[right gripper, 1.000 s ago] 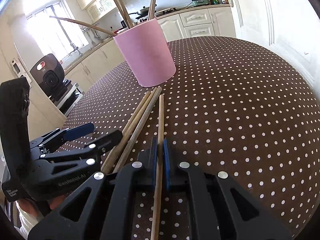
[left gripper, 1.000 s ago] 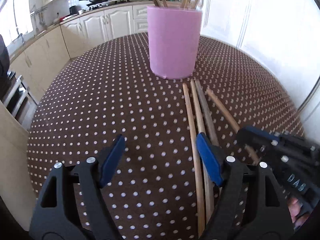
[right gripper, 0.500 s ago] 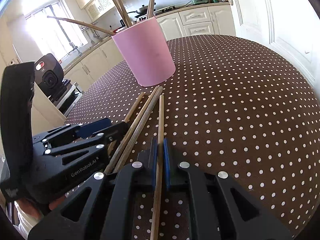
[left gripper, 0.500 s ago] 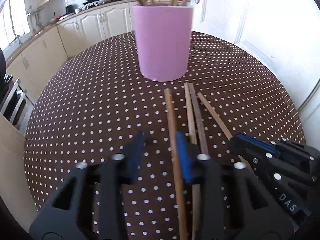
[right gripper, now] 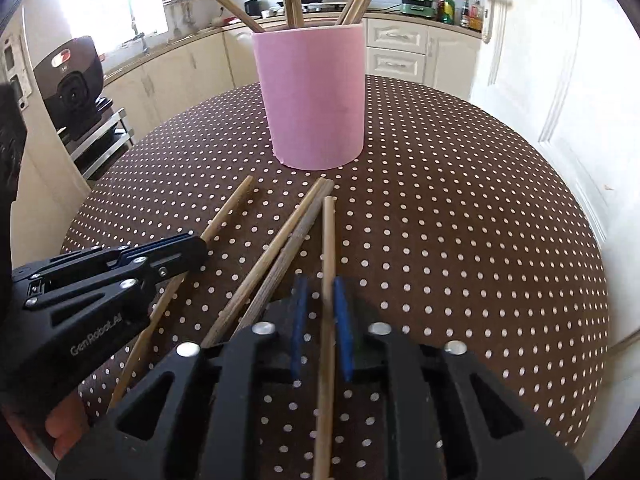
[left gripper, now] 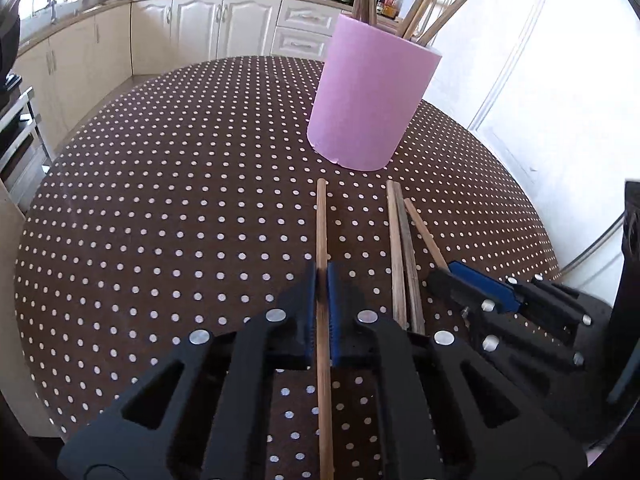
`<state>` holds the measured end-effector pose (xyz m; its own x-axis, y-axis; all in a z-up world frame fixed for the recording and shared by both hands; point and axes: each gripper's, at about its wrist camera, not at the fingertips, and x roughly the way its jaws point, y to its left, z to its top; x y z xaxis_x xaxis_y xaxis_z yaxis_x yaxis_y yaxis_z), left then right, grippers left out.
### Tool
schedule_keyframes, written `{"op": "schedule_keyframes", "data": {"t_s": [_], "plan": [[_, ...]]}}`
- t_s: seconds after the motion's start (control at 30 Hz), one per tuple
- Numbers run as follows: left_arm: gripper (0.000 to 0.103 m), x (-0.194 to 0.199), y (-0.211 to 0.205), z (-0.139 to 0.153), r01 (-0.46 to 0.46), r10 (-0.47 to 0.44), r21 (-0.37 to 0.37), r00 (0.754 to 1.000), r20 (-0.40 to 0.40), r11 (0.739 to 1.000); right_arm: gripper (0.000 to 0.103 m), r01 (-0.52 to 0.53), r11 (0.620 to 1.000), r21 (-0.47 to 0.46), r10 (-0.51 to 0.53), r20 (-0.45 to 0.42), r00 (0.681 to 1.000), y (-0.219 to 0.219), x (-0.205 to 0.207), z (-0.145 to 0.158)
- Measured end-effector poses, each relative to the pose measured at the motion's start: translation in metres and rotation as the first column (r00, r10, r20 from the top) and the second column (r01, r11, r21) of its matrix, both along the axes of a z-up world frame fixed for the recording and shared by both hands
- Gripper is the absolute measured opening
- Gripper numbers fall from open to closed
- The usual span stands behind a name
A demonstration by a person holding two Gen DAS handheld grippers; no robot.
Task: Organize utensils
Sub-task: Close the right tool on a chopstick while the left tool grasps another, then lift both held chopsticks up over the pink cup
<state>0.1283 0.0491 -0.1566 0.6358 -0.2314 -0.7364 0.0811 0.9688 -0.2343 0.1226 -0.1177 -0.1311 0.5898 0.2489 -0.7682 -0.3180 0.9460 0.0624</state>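
A pink holder [left gripper: 368, 100] [right gripper: 314, 96] with several chopsticks standing in it sits on the brown dotted table [left gripper: 160, 200]. My left gripper [left gripper: 322, 280] [right gripper: 198, 246] is shut on one wooden chopstick [left gripper: 321, 224] [right gripper: 230, 210], whose tip points at the holder. My right gripper [right gripper: 322, 320] [left gripper: 444, 276] is shut on another chopstick [right gripper: 329, 232] [left gripper: 422, 226], though its pads are blurred. Two loose chopsticks [left gripper: 400, 236] [right gripper: 296, 224] lie side by side on the cloth between the two held ones.
Cream kitchen cabinets [left gripper: 200, 20] and a counter run along the back. A white door [right gripper: 560, 80] stands to the right of the table. A black device [right gripper: 72, 84] sits on a rack at the left. A hand [right gripper: 64, 420] shows under the left gripper.
My left gripper went from wide open to shut on the leftmost chopstick, which now lies apart from the other two. My right gripper kept its chopstick and turned toward the holder.
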Motion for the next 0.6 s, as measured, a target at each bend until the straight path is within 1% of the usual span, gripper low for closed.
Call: {"op": "schedule_keyframes", "data": {"t_s": [0.1,0.17,0.23,0.3,0.37,0.43,0.5,0.6], "plan": [[0.006,-0.010,0.002,0.004,-0.015,0.014,0.019,0.999,0.036,1.000,0.005,0.019,0.993,0.116,-0.015,-0.036,0.999,-0.016,0.006,-0.001],[0.006,-0.017,0.004,0.010,-0.012,0.011,0.012,0.997,0.076,1.000,0.005,0.030,0.991,0.134,-0.026,-0.032,0.999,-0.019,0.004,-0.001],[0.006,-0.028,0.001,0.014,-0.018,0.017,0.009,0.995,0.099,1.000,0.005,0.052,0.985,0.166,-0.046,-0.041,0.998,-0.023,0.002,-0.002],[0.006,-0.032,0.002,0.020,-0.027,0.026,0.008,0.994,0.110,1.000,0.005,0.075,0.964,0.256,-0.058,-0.073,0.996,-0.030,0.003,-0.002],[0.006,-0.035,0.004,0.026,-0.029,0.027,0.014,0.991,0.128,0.999,0.005,0.093,0.942,0.323,-0.071,-0.079,0.994,-0.039,0.004,0.000],[0.006,-0.038,0.005,0.038,-0.026,0.020,0.034,0.985,0.174,0.999,0.005,0.097,0.923,0.373,-0.077,-0.069,0.995,-0.047,0.003,0.005],[0.006,-0.040,0.004,0.047,-0.028,0.019,0.044,0.980,0.197,0.999,0.005,0.102,0.899,0.425,-0.089,-0.051,0.995,-0.052,0.001,0.011],[0.006,-0.045,0.002,0.059,-0.033,0.022,0.044,0.973,0.230,0.998,0.005,0.096,0.881,0.463,-0.104,-0.008,0.995,-0.058,0.001,0.023]]}}
